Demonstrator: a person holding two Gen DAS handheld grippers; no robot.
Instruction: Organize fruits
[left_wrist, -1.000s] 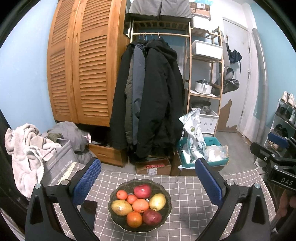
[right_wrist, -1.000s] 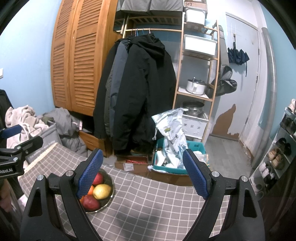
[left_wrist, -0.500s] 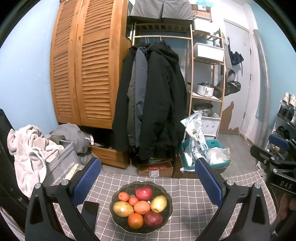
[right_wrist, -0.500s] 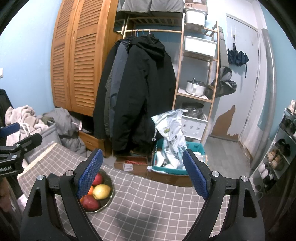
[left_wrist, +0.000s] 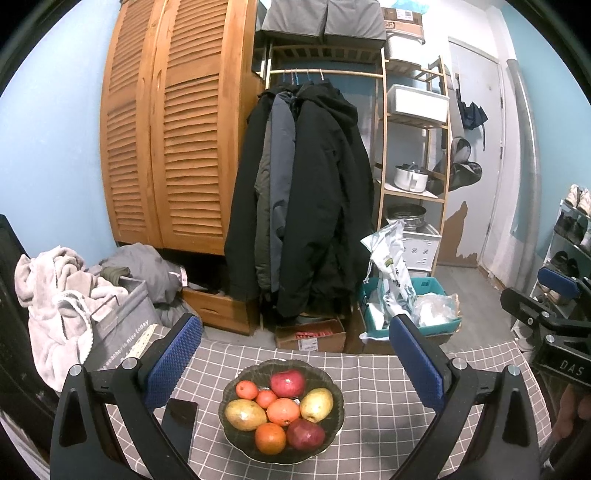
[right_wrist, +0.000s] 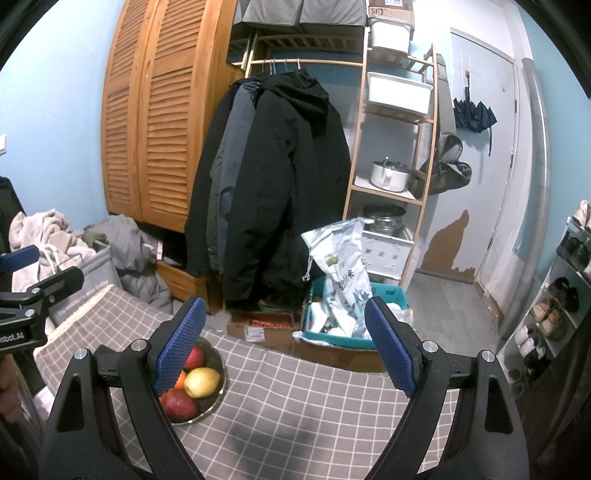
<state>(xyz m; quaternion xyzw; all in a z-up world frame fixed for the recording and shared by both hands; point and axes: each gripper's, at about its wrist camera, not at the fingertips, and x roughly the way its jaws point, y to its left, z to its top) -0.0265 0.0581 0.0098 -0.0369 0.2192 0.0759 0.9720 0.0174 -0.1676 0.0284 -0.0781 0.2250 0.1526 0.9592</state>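
Note:
A dark glass bowl sits on the grey checked tablecloth. It holds several fruits: red apples, oranges, small tangerines and yellow-green pears. My left gripper is open and empty, held above and just behind the bowl. My right gripper is open and empty, to the right of the bowl, which its left finger partly hides. A red apple and a yellow pear show there.
A black phone lies left of the bowl. A grey laundry basket with clothes stands at the table's left. Beyond the table's far edge are a cardboard box, a teal bin, hanging coats and a shelf rack.
The left gripper view has tilted up slightly, so the bowl sits lower in the frame. The right gripper has barely moved. Both stay open.

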